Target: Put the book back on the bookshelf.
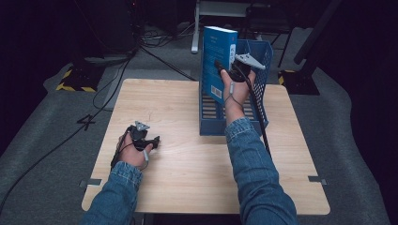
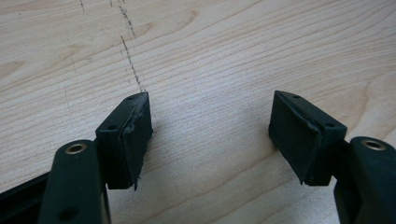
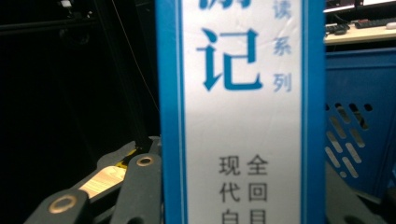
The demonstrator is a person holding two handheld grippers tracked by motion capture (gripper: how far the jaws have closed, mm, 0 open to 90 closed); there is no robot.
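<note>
Book [image 1: 217, 58] upright, clamped in right gripper [image 1: 224, 70] over blue basket [image 1: 263, 56]; placing step. Next: lower straight in. Left gripper [image 2: 210, 128] open, empty.

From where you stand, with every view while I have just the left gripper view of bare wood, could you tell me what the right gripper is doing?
Observer: The right gripper is shut on an upright blue book.
Operator: Thank you. Where is the book relative to the table?
Observer: It is at the left end of a blue basket on the table's far side.
Operator: Is there anything printed on the book?
Observer: Yes, the right gripper view shows blue characters on a white spine.
</note>
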